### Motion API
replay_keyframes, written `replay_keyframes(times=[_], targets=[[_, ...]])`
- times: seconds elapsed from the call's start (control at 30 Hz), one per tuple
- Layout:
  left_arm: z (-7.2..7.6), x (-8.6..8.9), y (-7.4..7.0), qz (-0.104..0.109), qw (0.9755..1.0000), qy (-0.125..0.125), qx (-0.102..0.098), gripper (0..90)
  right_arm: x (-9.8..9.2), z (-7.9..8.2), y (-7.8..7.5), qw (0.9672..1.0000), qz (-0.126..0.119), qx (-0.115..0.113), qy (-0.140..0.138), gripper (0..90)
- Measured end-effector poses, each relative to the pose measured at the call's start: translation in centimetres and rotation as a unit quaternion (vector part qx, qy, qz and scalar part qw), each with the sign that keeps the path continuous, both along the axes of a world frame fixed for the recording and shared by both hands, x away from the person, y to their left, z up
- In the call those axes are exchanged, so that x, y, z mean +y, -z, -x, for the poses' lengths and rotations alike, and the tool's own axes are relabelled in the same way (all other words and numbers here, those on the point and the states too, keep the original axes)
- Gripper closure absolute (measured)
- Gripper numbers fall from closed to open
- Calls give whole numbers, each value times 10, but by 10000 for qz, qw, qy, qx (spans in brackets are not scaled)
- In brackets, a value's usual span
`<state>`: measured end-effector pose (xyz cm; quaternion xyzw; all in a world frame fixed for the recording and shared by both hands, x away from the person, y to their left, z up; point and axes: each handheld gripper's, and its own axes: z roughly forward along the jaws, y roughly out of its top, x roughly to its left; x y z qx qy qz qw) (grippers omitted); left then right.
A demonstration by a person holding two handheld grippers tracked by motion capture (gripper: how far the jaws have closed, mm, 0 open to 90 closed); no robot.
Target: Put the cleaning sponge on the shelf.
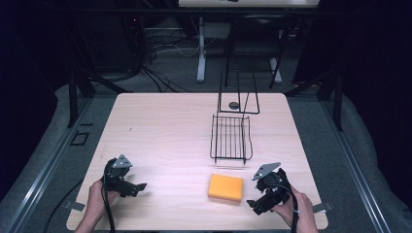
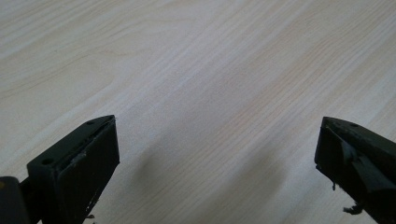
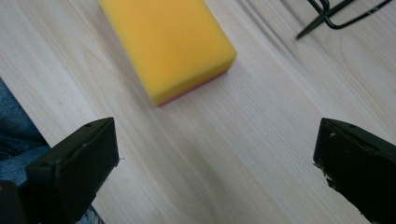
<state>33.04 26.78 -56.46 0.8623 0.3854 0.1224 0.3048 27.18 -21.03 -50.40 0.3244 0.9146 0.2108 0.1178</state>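
Note:
A yellow sponge (image 1: 226,187) with a thin pink underside lies flat on the wooden table (image 1: 165,131), near its front edge and right of centre. My right gripper (image 1: 253,204) stands open just to the right of it, low over the wood. In the right gripper view the sponge (image 3: 167,43) lies ahead and to the left of the wide-apart jaws, with bare wood between them. My left gripper (image 1: 141,187) is open near the front left, over bare table (image 2: 201,93). A black wire rack (image 1: 231,138) lies behind the sponge.
Behind the rack stands a taller black wire frame (image 1: 238,94) with a small dark round object (image 1: 234,105) at its foot. A rack wire end (image 3: 327,16) shows at the top right of the right gripper view. Grey floor and cables surround the table.

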Motion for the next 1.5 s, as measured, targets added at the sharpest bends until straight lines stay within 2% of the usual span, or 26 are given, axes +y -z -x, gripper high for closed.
replay_keyframes(times=[0.23,0.5,0.57,0.7,0.87,1.0,1.03,1.07,1.13,1.2,1.4,1.47,1.5], targets=[[0,0,0,11,10000,5,0,0,13,-6,0,9997,43,-6,-240,0],[0,0,0,27,10000,3,7,0,27,-16,5,9985,101,107,-518,0],[0,0,0,28,10000,5,8,0,31,-18,8,9983,45,117,-568,0],[0,0,0,29,10000,8,1,0,38,-23,10,9971,224,182,-708,0],[0,0,0,32,10000,10,6,0,44,-27,15,9965,212,236,-771,0],[0,0,0,34,10000,10,4,0,47,-33,19,9951,318,340,-867,0],[0,0,0,33,10000,8,4,0,48,-34,21,9950,272,387,-882,0],[0,1,0,37,10000,9,3,0,49,-36,22,9946,352,390,-895,0],[0,1,0,39,10000,8,3,0,50,-38,25,9946,272,439,-906,0],[0,1,0,39,10000,10,2,0,51,-42,26,9935,425,453,-957,0],[-1,1,0,44,10000,9,8,0,56,-47,33,9921,483,540,-1027,0],[-1,1,0,41,10000,10,13,0,57,-49,36,9920,420,605,-1026,0],[-1,1,0,41,10000,12,12,0,58,-49,36,9910,534,642,-1046,0]])
